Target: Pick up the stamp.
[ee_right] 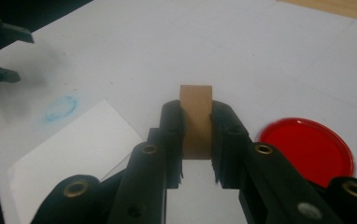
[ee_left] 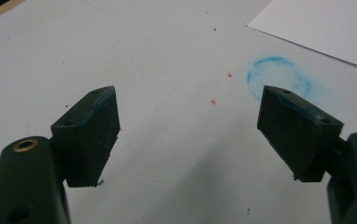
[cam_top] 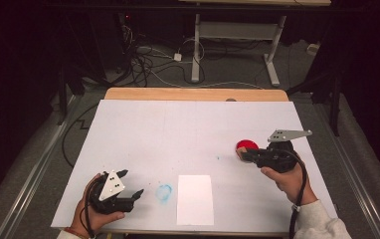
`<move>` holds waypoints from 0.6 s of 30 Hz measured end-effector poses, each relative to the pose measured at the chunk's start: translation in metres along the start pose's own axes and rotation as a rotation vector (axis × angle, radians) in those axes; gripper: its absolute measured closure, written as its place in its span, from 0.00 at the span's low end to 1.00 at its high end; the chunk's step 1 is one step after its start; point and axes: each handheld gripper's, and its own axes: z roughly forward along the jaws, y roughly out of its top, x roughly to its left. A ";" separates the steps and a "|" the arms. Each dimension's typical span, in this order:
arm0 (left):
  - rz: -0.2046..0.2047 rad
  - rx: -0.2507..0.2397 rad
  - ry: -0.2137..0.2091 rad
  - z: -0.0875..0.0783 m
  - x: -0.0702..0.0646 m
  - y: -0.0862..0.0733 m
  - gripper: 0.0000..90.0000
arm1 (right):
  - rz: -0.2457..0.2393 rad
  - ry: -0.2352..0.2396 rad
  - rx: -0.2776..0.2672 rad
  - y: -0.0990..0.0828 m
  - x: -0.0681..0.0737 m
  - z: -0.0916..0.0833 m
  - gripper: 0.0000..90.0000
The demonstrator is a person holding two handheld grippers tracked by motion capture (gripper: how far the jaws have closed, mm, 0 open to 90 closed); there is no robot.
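My right gripper is at the right of the white board, shut on a small brown block that stands upright between its jaws. A flat red disc lies just beyond it; in the right gripper view the red disc is to the right of the jaws. My left gripper rests near the front left edge, open with nothing between its fingers. A blue ring mark is just to its right, beside a white paper sheet.
The blue ring mark and a corner of the paper sheet lie ahead of the left jaws. Small red specks dot the board. A wooden table edge shows behind the board. Cables and desk legs are on the floor beyond.
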 end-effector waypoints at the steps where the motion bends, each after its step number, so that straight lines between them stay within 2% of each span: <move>1: 0.001 0.001 0.000 0.000 0.000 0.000 0.23 | -0.011 -0.005 0.001 0.001 0.003 0.000 0.85; 6: 0.004 0.007 -0.001 0.001 0.000 0.000 0.23 | -0.044 0.000 0.012 0.004 0.013 0.002 0.85; 8: 0.006 0.007 0.000 0.000 0.000 0.000 0.23 | -0.074 -0.008 0.029 0.005 0.020 0.006 0.85; 18: 0.004 -0.005 -0.013 0.000 0.000 -0.001 0.23 | -0.104 -0.021 0.068 0.004 0.027 0.015 0.85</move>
